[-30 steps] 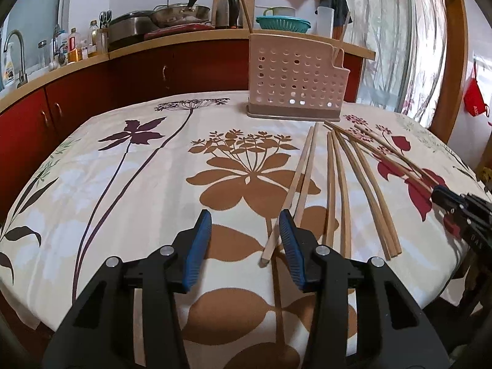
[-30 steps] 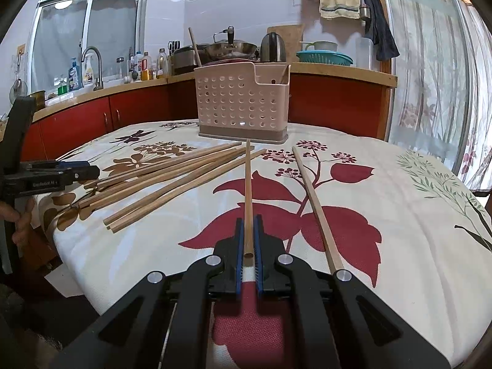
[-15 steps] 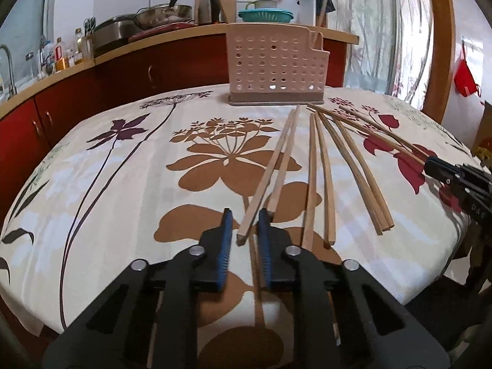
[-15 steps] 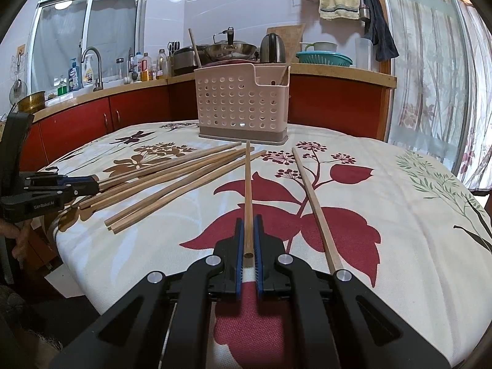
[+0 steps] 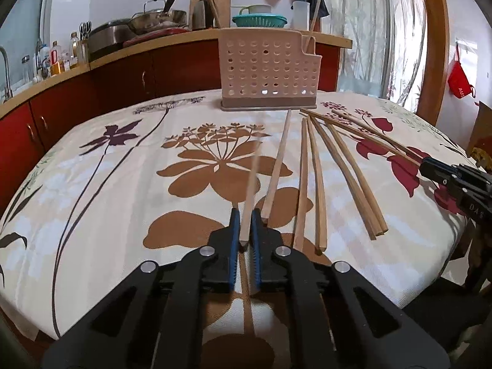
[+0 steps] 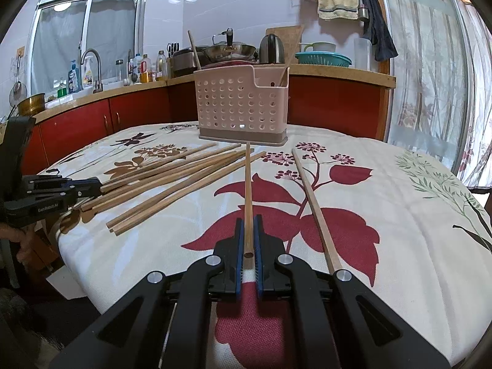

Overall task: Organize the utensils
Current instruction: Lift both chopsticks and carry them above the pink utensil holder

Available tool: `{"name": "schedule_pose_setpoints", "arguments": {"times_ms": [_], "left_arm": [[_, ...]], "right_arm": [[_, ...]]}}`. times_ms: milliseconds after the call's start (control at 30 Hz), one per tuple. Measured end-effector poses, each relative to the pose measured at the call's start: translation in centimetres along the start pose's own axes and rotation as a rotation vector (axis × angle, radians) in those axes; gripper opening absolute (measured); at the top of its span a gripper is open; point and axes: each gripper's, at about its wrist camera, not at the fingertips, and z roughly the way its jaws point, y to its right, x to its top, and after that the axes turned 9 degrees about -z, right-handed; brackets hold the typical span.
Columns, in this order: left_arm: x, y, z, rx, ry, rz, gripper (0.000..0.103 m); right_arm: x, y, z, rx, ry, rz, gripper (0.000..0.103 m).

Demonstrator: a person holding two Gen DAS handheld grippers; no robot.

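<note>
Wooden chopstick (image 5: 250, 184) pinched in left gripper (image 5: 245, 230); right gripper (image 6: 249, 240) clamps another (image 6: 247, 190). Holder (image 6: 243, 104) stands at table's far side. Lift each level, tips clear of loose sticks (image 5: 347, 166), drop upright.

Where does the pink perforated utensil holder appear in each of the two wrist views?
Left wrist view: the utensil holder stands top centre, at the far edge of the table, beyond the loose chopsticks.
Right wrist view: the utensil holder stands above centre, slightly to the left, straight past the chopstick that the right tongs grip.
Shared landmark: the teal colander on the counter behind.
</note>
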Motion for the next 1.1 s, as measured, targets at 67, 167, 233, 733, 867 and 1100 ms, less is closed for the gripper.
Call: {"name": "schedule_pose_setpoints", "arguments": {"times_ms": [67, 167, 233, 733, 867, 1100], "left_arm": [[0.1, 0.1, -0.4, 0.004, 0.019, 0.003, 0.007], [0.6, 0.1, -1.1, 0.012, 0.046, 0.009, 0.007], [1.1, 0.2, -1.8, 0.016, 0.070, 0.016, 0.007], [6.8, -0.2, -8.4, 0.013, 0.250, -0.043, 0.007], [8.6, -0.6, -10.1, 0.009, 0.281, -0.057, 0.007], [11.9, -1.1, -11.6, -0.009, 0.289, -0.072, 0.007]], "right_arm": [[0.1, 0.0, -0.2, 0.000, 0.007, 0.006, 0.007], [0.6, 0.1, -0.8, -0.002, 0.019, 0.014, 0.007], [1.1, 0.3, -1.4, -0.007, 0.035, 0.019, 0.007], [7.0, 1.6, -6.4, -0.037, 0.191, 0.060, 0.007], [8.9, 2.1, -7.6, -0.041, 0.232, 0.071, 0.007], [11.9, 2.9, -7.6, -0.033, 0.252, 0.079, 0.007]]}}
